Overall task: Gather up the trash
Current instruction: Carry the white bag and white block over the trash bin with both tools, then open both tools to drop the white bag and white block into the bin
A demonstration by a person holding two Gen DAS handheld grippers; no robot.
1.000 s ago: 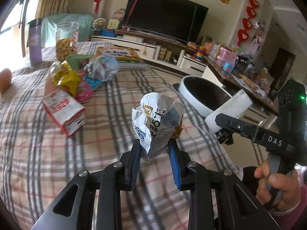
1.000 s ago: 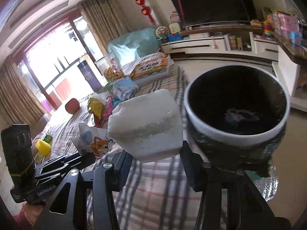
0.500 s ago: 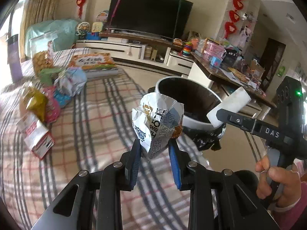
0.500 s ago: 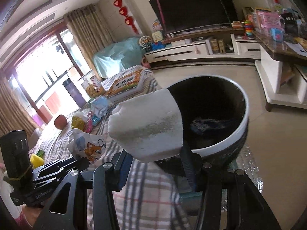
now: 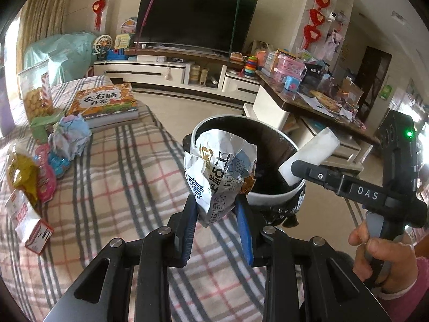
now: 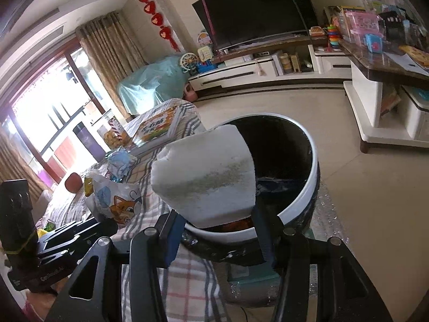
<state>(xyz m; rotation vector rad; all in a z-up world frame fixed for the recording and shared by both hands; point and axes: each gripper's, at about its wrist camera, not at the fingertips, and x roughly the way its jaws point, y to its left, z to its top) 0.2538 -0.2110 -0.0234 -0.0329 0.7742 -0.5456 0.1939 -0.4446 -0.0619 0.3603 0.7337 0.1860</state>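
The tablecloth is beige, checked with grey and thin red lines. The crumpled wrapper is silvery white with dark blue lettering and orange-brown patches, the foam block is white with a greyish speckled band, and the trash bin has a white rim around a black inside. Farther back lie a pale blue crumpled paper, a yellow packet, a pink packet and an orange-covered book.
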